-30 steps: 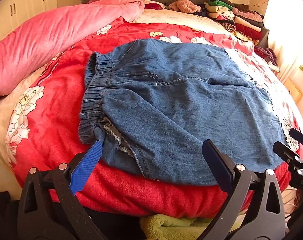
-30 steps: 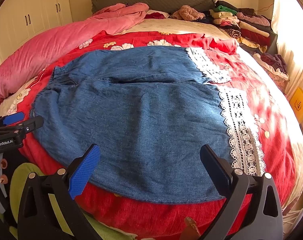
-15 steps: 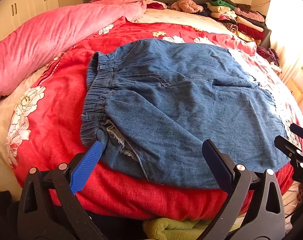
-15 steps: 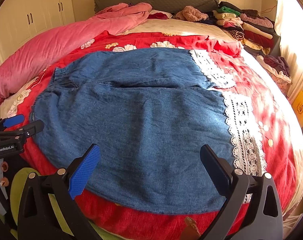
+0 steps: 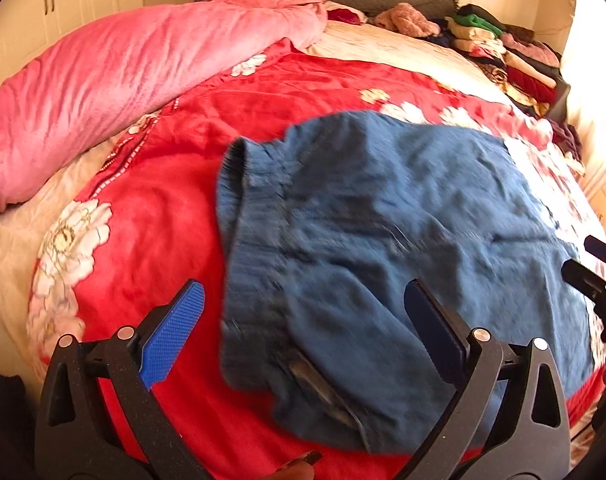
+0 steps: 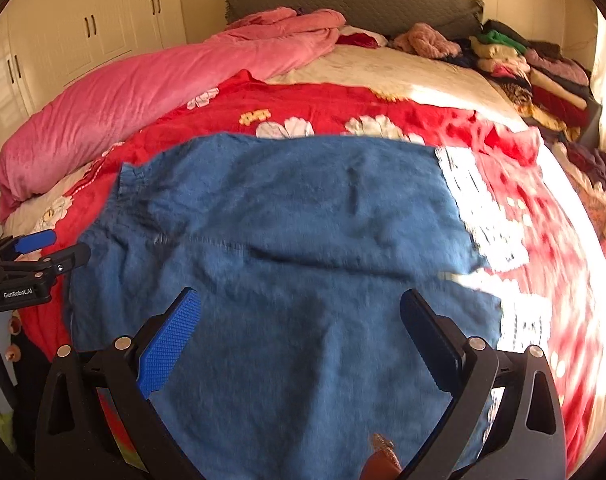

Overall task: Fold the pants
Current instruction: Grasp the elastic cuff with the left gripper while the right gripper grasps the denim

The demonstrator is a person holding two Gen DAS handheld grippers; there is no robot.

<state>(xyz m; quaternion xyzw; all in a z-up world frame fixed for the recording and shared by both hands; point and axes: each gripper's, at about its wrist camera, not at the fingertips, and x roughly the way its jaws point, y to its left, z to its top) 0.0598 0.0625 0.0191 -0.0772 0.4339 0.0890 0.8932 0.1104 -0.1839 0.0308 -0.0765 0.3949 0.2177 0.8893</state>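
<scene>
Jaws on both grippers gape wide, empty, over the pants (image 6: 287,264) spread on the bed (image 5: 151,200). Left gripper (image 5: 303,320) nears the waistband (image 5: 239,200) at 10 o'clock; a shallow bite there risks catching one layer only.

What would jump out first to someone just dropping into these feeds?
The blue denim pants spread flat across the red floral bedspread, white lace hems on the right. A pink quilt is bunched along the left. Both tongs, left and right, hang open above the near edge.
</scene>
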